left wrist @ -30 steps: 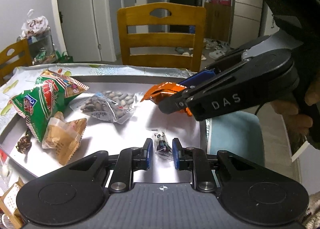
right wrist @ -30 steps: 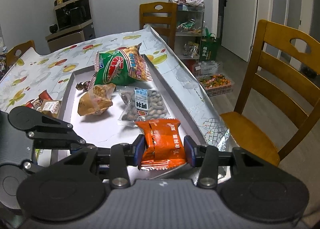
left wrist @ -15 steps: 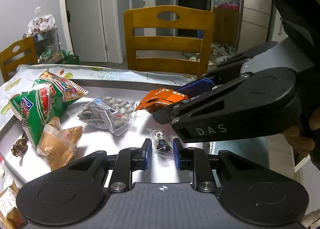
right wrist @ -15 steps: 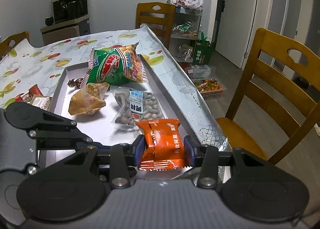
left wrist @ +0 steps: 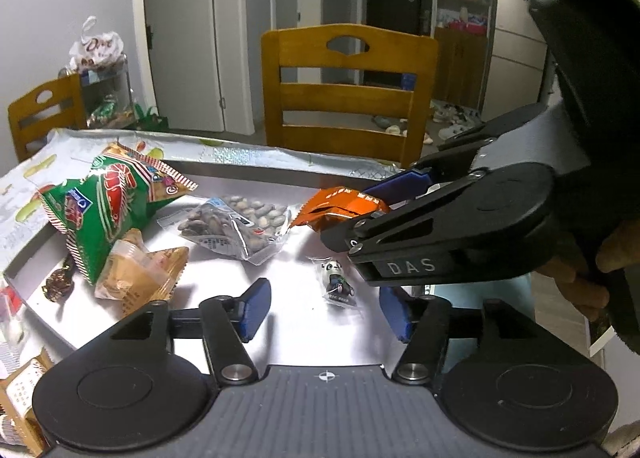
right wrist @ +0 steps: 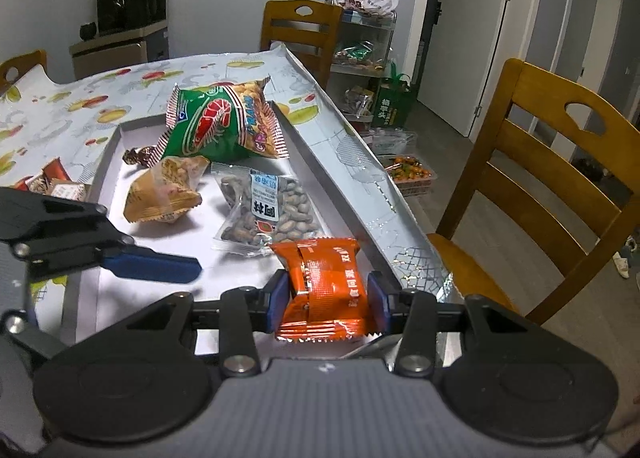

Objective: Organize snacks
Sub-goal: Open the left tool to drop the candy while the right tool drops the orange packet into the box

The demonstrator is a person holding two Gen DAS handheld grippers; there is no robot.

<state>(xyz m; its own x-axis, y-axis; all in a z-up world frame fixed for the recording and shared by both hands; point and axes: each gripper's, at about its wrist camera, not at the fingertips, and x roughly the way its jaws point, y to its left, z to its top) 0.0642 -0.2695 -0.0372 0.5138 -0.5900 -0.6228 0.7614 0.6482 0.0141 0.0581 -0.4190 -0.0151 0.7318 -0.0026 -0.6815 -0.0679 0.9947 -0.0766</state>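
Note:
My left gripper (left wrist: 324, 308) is open above the white tray (left wrist: 224, 318). A small panda candy packet (left wrist: 337, 283) lies on the tray between its fingers, free of them. My right gripper (right wrist: 328, 298) is shut on an orange snack packet (right wrist: 322, 290) and holds it over the tray's near right corner. It shows in the left wrist view (left wrist: 340, 206) too. On the tray lie a green shrimp-chip bag (right wrist: 222, 124), a clear nut bag (right wrist: 266, 214), a tan pastry packet (right wrist: 166, 190) and a brown wrapped candy (right wrist: 138, 156).
The tray sits on a fruit-print tablecloth (right wrist: 60, 106). Small snack packets (right wrist: 52, 186) lie left of the tray. A wooden chair (right wrist: 540, 186) stands right of the table, another (left wrist: 348, 98) beyond it. A shelf with snack bags (right wrist: 364, 38) stands behind.
My left gripper has opened and let go of the panda candy packet, which now lies on the tray. My right gripper still holds the orange packet.

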